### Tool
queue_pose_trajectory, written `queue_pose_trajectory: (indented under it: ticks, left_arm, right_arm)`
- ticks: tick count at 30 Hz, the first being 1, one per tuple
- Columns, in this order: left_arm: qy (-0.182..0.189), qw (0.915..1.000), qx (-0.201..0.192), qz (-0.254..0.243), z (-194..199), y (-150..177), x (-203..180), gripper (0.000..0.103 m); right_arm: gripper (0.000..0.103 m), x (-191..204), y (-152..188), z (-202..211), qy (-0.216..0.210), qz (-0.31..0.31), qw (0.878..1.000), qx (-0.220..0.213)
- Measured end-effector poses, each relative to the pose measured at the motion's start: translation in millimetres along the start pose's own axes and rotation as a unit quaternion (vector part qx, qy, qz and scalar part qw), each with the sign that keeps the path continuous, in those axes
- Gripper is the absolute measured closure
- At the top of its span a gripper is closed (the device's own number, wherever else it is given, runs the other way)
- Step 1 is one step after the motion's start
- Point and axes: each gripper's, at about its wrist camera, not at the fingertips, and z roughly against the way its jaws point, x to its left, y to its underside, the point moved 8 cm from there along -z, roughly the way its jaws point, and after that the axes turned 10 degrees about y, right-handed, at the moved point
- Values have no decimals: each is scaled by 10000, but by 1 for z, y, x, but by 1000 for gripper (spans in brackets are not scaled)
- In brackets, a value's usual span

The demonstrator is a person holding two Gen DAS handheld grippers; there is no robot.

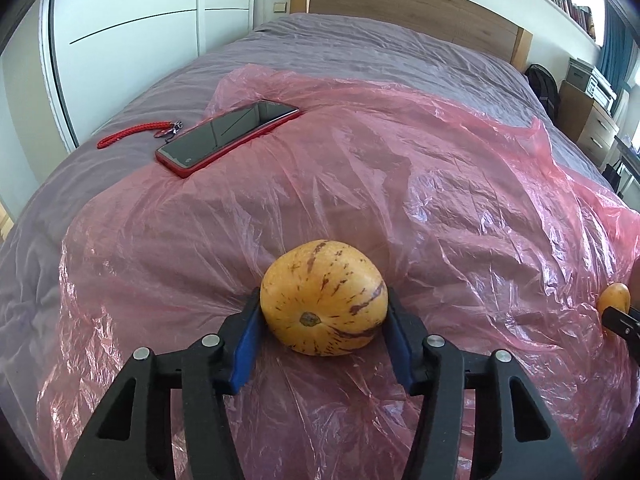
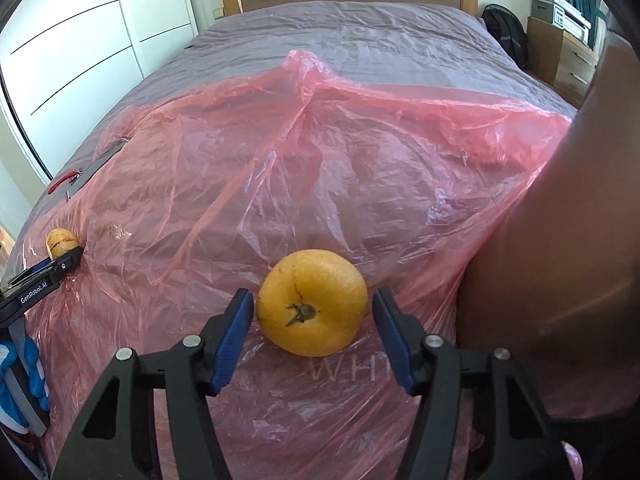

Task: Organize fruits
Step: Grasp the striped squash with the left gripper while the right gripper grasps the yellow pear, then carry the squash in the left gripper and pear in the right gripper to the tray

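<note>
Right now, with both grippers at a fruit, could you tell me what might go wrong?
The left gripper pinches the streaked fruit by its rounded sides, so it could slip out. The right gripper is open around the orange fruit, which may roll. The loose pink plastic sheet could get caught in the fingers.

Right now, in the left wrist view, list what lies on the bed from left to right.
Red braided strap → phone in a red case → speckled yellow fruit between the left gripper's pads → second yellow fruit at the right edge.

Grey bed (image 1: 360, 52), wooden headboard (image 1: 400, 0), white wardrobe (image 1: 140, 20).
</note>
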Motion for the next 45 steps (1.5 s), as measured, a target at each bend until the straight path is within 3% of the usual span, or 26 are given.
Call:
queue_pose_trajectory:
  ticks: [3,15,29,45]
  left_arm:
    - [43,10000,-23,30,1,0,1,53]
    - [-47,9997,-234,-41,17,-3,-3,54]
    - [-55,9986,-512,-83,52,-14,-10,54]
    - [234,9974,-680,-47,118,8,-46,54]
  right_arm:
    - [35,0,5,-4,-82,-22,9999,87]
    - [36,-1,2,5,-107,47,9999,-42]
    - [36,8,0,44,-233,195,9989,-349]
    - [36,9,37,118,-524,358,9966,-533]
